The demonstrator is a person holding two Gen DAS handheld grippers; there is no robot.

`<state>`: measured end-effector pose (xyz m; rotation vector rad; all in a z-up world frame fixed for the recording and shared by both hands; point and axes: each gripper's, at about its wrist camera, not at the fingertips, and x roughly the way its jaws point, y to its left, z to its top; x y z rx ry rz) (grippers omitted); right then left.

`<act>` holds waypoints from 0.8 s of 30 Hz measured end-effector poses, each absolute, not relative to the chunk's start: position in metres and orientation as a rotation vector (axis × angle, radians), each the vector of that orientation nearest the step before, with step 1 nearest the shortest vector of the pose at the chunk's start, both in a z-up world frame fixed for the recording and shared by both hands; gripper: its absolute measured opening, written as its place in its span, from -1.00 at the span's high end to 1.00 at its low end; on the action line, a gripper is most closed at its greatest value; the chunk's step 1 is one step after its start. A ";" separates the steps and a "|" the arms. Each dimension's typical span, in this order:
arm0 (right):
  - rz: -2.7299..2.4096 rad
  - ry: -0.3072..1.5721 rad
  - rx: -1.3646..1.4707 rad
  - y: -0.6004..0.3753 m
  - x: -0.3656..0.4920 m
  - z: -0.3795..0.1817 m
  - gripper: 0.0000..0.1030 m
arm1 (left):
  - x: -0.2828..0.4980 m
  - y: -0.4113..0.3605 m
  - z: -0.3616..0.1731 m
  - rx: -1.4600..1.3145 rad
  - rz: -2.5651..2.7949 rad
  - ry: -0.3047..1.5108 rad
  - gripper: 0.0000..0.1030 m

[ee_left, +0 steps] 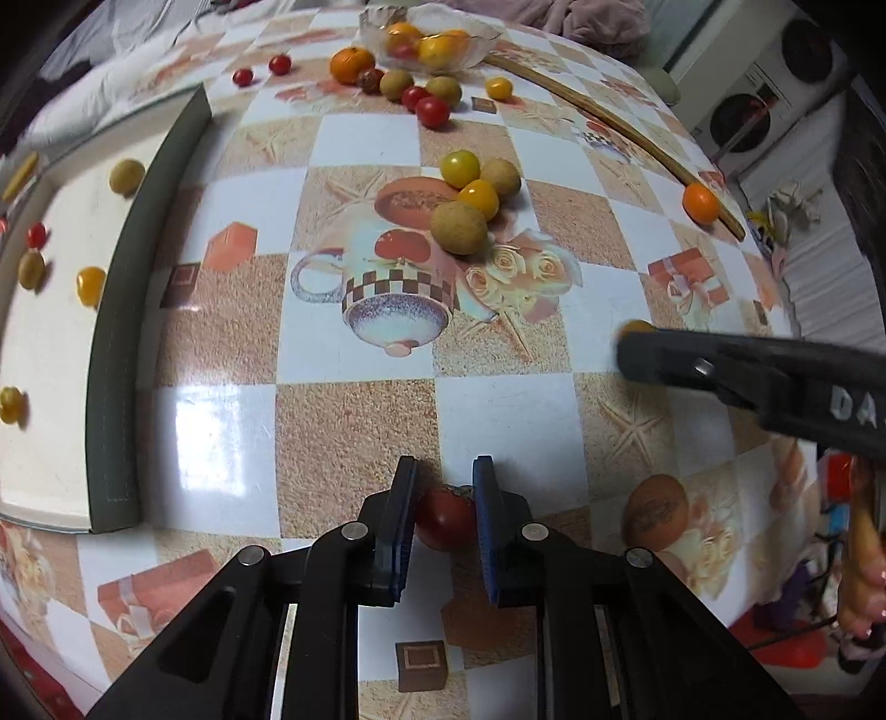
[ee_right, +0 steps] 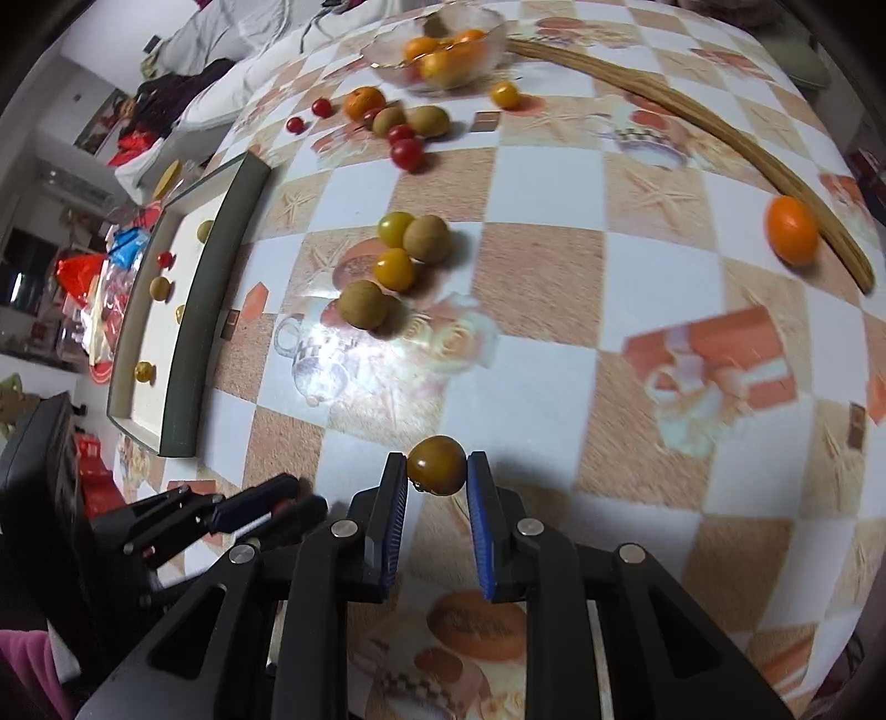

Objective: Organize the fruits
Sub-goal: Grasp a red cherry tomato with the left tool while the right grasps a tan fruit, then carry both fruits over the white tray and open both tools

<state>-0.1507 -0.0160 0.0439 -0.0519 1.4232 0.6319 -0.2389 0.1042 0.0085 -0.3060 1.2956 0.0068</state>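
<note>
Nearby, the checkered table (ee_left: 354, 421) carried a cream tray (ee_left: 55, 310) with a dark rim, holding six small fruits. At the far edge stood one glass bowl (ee_right: 437, 50) of oranges, with one long stick (ee_right: 664, 94) beside it. Four fruits clustered mid-table: two brown, two yellow. The left gripper (ee_left: 443, 487) was clamped on one red tomato (ee_left: 443, 515); the right gripper (ee_right: 437, 471) pinched one brownish-yellow tomato (ee_right: 437, 464) between its blue pads.

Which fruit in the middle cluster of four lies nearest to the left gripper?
The large tan-brown round fruit, at the cluster's near end; the two yellow tomatoes lie beyond it.
</note>
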 end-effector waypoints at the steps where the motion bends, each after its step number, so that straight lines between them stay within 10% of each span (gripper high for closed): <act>1: 0.624 1.426 -0.043 -0.020 -0.152 0.046 0.54 | -0.238 0.104 0.008 -0.307 0.006 1.302 0.59; 24: 0.674 1.391 -0.027 -0.013 -0.160 0.106 0.54 | -0.247 0.160 0.088 -0.331 0.106 1.233 0.58</act>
